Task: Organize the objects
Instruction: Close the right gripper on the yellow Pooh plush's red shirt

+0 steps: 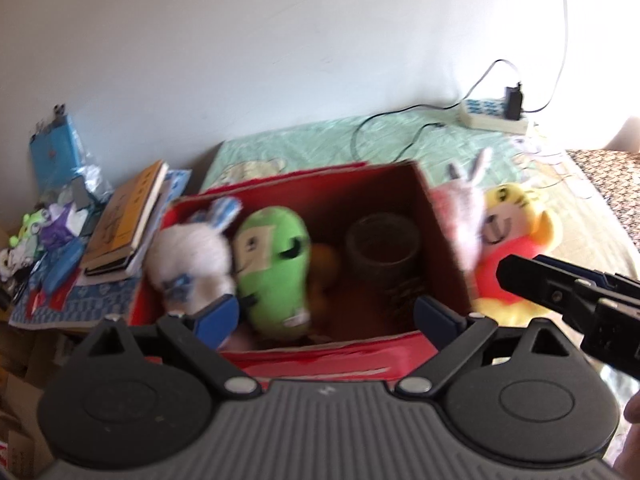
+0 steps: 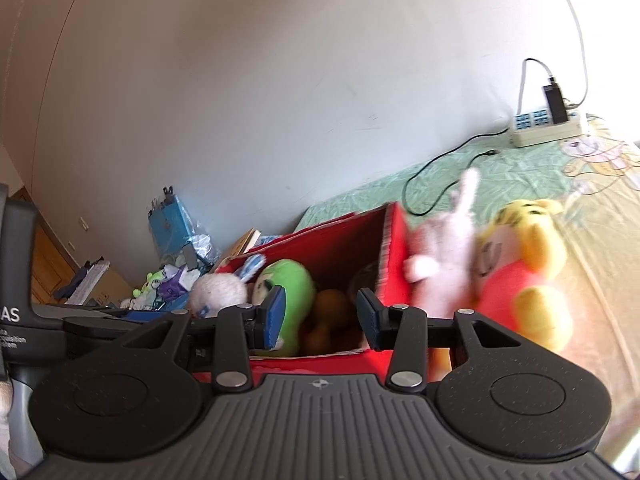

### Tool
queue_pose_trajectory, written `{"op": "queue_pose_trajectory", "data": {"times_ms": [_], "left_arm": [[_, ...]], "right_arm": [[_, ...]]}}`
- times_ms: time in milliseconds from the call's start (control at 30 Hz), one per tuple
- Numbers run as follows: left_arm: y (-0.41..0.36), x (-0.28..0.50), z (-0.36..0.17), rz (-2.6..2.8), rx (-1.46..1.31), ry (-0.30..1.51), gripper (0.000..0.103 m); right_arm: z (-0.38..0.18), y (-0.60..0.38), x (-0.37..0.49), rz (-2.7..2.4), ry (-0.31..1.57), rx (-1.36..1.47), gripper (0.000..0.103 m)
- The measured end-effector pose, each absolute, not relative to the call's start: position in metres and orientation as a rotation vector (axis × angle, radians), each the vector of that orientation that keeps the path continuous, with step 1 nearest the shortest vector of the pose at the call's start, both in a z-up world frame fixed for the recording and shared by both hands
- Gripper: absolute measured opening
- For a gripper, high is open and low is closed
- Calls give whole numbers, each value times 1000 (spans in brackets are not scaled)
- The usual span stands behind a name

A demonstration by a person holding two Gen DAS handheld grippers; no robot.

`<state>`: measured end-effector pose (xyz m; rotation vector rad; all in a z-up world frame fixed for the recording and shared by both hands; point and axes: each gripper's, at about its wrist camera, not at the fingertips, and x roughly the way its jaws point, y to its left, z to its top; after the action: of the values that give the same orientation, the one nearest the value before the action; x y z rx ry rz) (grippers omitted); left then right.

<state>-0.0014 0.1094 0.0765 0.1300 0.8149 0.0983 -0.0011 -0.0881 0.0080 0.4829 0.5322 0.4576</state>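
Observation:
A red cardboard box [image 1: 440, 216] [image 2: 394, 264] stands on the bed. Inside it lie a white rabbit plush [image 1: 192, 256] [image 2: 218, 288], a green plush [image 1: 274, 264] [image 2: 296, 288], a brown toy [image 1: 326, 264] [image 2: 330, 312] and a dark cylinder [image 1: 382, 248]. A pale pink rabbit plush [image 1: 468, 208] [image 2: 452, 264] and a yellow bear plush in red [image 1: 512, 248] [image 2: 524, 280] sit outside the box's right wall. My left gripper [image 1: 326, 316] is open and empty over the box's near edge. My right gripper [image 2: 320, 316] is open and empty at the box's near right corner; it also shows in the left wrist view [image 1: 568, 292].
Books [image 1: 128, 220] and clutter [image 1: 52, 224] [image 2: 172, 276] lie left of the box. A power strip [image 1: 492, 116] [image 2: 548, 128] with cables lies at the back of the bed [image 1: 304, 144] [image 2: 520, 168] by the white wall.

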Motion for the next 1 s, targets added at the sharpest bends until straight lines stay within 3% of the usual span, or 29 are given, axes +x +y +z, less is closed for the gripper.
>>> {"op": "queue_pose_trajectory", "data": {"times_ms": [567, 1000], "left_arm": [[-3, 39, 42, -236, 37, 826, 95], [-39, 80, -11, -262, 81, 885, 95]], "right_arm": [[-50, -217, 40, 347, 657, 709, 47], [-100, -233, 109, 524, 806, 881, 56]]}}
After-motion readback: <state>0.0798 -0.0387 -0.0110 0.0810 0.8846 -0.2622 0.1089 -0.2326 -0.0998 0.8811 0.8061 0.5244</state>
